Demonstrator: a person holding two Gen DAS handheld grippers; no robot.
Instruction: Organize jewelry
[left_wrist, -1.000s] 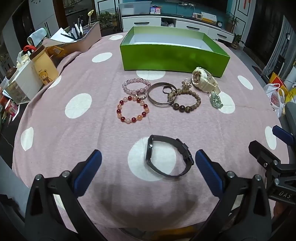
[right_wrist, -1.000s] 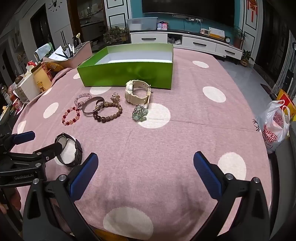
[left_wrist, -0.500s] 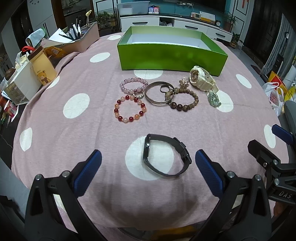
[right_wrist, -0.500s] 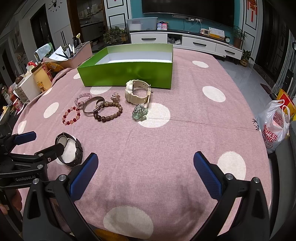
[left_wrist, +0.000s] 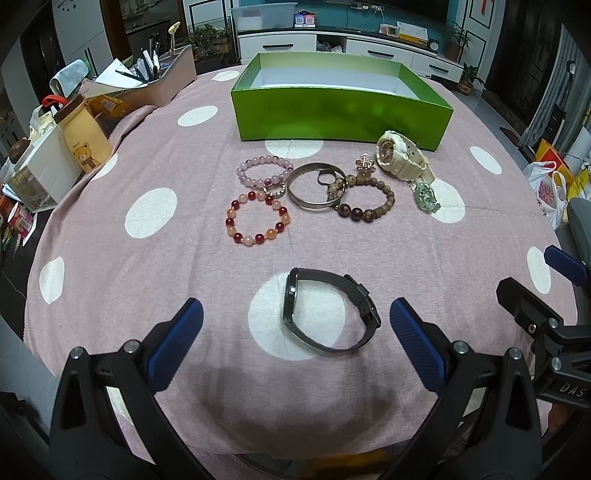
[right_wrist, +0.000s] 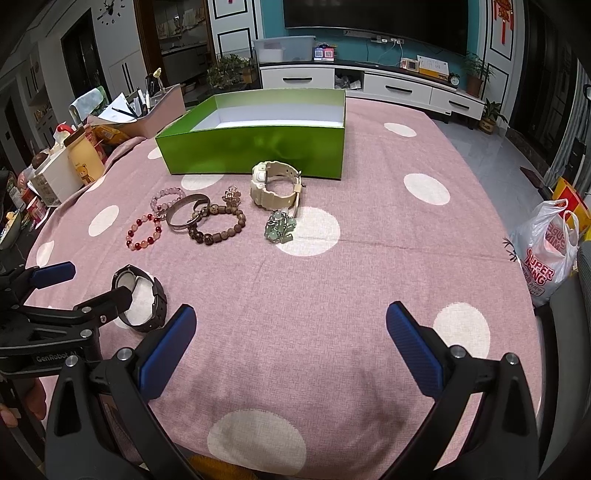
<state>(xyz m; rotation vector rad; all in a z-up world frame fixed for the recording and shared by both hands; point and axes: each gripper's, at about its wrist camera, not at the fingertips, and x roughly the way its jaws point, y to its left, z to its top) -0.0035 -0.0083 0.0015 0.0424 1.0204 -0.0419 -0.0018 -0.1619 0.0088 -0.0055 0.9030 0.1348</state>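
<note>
Teal wall (right_wrist: 369, 48), dark television (right_wrist: 373, 18), white low cabinet (right_wrist: 369, 85), grey tiled floor (right_wrist: 491, 147)

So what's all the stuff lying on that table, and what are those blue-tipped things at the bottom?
Box: one, green, empty, far side of table.
Cream watch: one, before the box's right end.
Black watch: one, nearest, between the left tool's fingers.
Bead bracelets: three; pink, red-and-peach, brown, mid-table.
Bangle: one, silver, between pink and brown.
Green charm: one, beside cream watch.
Cloth: pink, white dots.
Bottle: one, yellow, left edge.
Bag: one, white, floor right.
Left tool: open.
Right tool: open.
</note>
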